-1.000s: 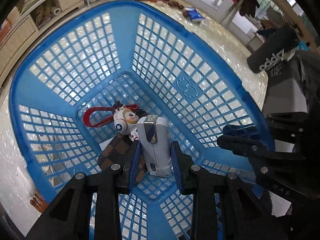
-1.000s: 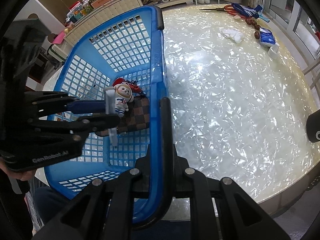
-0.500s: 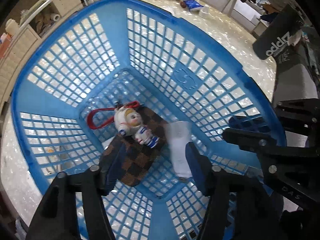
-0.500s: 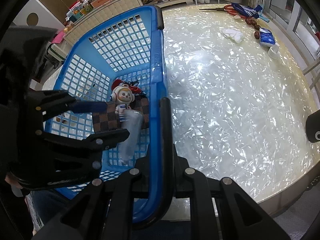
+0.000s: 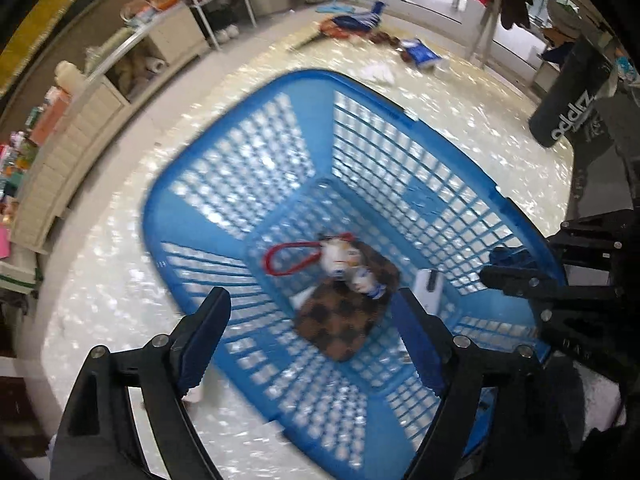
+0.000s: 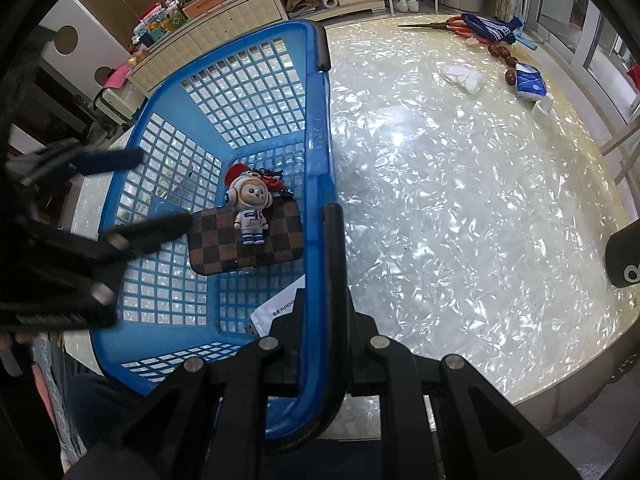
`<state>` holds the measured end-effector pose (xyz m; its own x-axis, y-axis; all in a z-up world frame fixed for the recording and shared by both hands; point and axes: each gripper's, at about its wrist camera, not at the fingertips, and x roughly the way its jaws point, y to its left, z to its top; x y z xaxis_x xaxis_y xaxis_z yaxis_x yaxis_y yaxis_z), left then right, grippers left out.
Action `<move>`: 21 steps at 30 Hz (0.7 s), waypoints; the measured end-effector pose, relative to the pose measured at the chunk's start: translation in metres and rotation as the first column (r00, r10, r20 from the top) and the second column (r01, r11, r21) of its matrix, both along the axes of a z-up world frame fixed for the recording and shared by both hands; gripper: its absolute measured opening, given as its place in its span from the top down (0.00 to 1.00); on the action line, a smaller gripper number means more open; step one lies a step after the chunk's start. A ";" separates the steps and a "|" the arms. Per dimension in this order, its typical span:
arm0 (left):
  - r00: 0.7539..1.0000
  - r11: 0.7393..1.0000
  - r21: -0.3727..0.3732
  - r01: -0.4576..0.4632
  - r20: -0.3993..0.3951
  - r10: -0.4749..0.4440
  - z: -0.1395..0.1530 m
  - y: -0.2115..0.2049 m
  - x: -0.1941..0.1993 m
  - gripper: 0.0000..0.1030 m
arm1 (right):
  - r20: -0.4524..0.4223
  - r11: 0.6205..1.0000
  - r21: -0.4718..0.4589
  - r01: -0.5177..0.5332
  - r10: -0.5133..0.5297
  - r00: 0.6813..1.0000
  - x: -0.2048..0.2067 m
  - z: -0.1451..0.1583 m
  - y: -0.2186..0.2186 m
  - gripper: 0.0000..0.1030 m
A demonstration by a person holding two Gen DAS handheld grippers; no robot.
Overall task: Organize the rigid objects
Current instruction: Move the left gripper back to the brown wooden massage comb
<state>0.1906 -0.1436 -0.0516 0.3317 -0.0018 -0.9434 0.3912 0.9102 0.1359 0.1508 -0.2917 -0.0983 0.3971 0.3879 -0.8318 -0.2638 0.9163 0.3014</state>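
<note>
A blue plastic basket (image 5: 256, 168) (image 6: 256, 92) stands on the pearly table. In it lie a brown checkered case (image 5: 344, 320) (image 6: 240, 240), an astronaut figure keychain (image 5: 340, 256) (image 6: 250, 212) with a red strap (image 5: 288, 258), and a white device (image 5: 428, 288) (image 6: 280, 308) by the right wall. My left gripper (image 5: 308, 344) is open and empty, raised above the basket; it also shows in the right wrist view (image 6: 132, 196). My right gripper (image 6: 320, 360) is shut on the basket's rim and handle (image 6: 336, 280).
The far end of the table holds red scissors (image 6: 452, 26), a blue tissue pack (image 6: 530, 84), a white cloth (image 6: 464, 76) and dark round fruits (image 6: 504, 54). A black cylinder (image 5: 568, 108) stands at the right. Cabinets and shelves (image 5: 80, 128) lie beyond the table.
My left gripper opened and let the white device drop into the basket, then lifted up and back. My right gripper has kept its hold on the basket rim.
</note>
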 end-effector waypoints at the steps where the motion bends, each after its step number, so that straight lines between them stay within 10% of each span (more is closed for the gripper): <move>1: 1.000 1.000 0.000 -0.002 0.010 0.002 0.006 0.005 -0.002 0.17 | 0.000 1.000 -0.002 -0.001 0.001 1.000 0.000 0.000 0.000 0.88; 11: 0.995 0.993 -0.048 -0.104 0.007 0.104 0.041 0.085 -0.041 0.02 | -0.001 1.000 -0.028 -0.006 0.006 1.000 0.001 0.001 0.003 0.88; 21: 0.945 0.945 -0.084 -0.315 -0.115 0.305 0.011 0.197 -0.073 0.00 | -0.002 0.999 -0.042 -0.003 0.003 1.000 0.001 0.001 0.005 0.88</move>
